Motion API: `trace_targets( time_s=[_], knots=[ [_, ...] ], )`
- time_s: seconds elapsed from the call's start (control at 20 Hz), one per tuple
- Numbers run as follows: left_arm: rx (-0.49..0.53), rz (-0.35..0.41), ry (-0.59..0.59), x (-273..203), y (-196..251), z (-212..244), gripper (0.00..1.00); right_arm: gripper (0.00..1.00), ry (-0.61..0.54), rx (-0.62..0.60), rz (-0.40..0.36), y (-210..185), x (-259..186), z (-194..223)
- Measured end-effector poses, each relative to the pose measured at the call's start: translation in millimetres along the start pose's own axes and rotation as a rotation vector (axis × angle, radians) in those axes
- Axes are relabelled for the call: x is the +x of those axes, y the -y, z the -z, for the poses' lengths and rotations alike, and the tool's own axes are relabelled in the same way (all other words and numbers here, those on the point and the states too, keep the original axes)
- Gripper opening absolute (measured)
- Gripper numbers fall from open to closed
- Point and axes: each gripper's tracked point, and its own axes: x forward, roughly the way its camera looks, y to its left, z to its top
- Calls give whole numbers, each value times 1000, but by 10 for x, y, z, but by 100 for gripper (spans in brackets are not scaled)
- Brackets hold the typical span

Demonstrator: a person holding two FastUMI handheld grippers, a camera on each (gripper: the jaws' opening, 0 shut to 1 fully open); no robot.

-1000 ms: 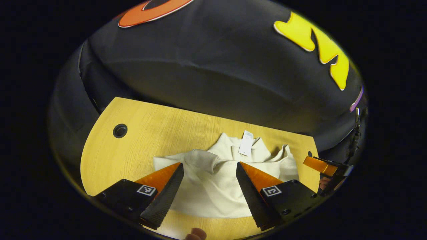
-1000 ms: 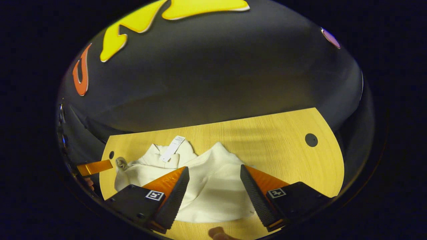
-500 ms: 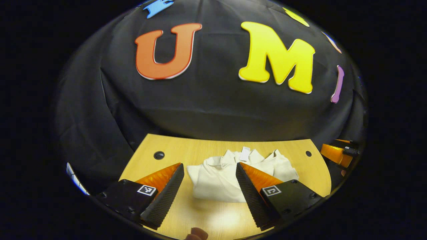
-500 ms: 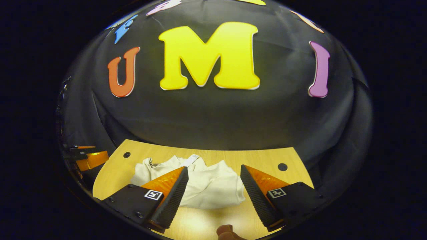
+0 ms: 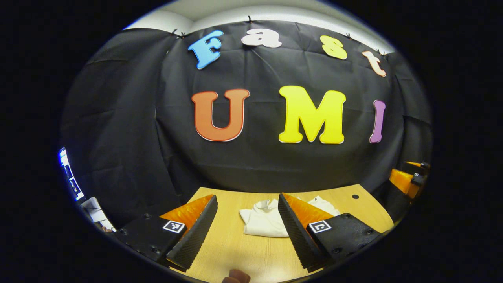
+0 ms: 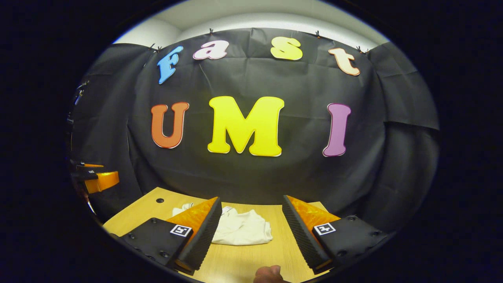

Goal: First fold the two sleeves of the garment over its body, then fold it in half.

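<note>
two claws [image 5: 246, 228] [image 6: 249, 230] agape, one seemingly folded garment [image 5: 264, 223]

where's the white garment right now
The folded white cloth garment lies on the light wooden table, touched by neither open gripper; in the left gripper view it sits ahead between the fingers, partly behind one.

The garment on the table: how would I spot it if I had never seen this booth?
Find the wooden table before the black cloth wall. On it lies the garment, a cream-white bundle folded compact, the sole soft thing there, touched by no gripper.
</note>
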Motion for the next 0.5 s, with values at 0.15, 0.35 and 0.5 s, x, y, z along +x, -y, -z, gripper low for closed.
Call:
trace_targets(
  time_s=[0.15,0.35,0.5],
  knots=[
    [-9,-8,68,-364,-112,-227,98,96,-2,1,2,-47,-279,-20],
    [1,-6,144,-681,-158,-484,88,97,33,16,15,-273,-548,-174],
    [-14,26,162,-777,-75,-507,97,96,56,-8,-45,-595,-630,-187]
  ],
)
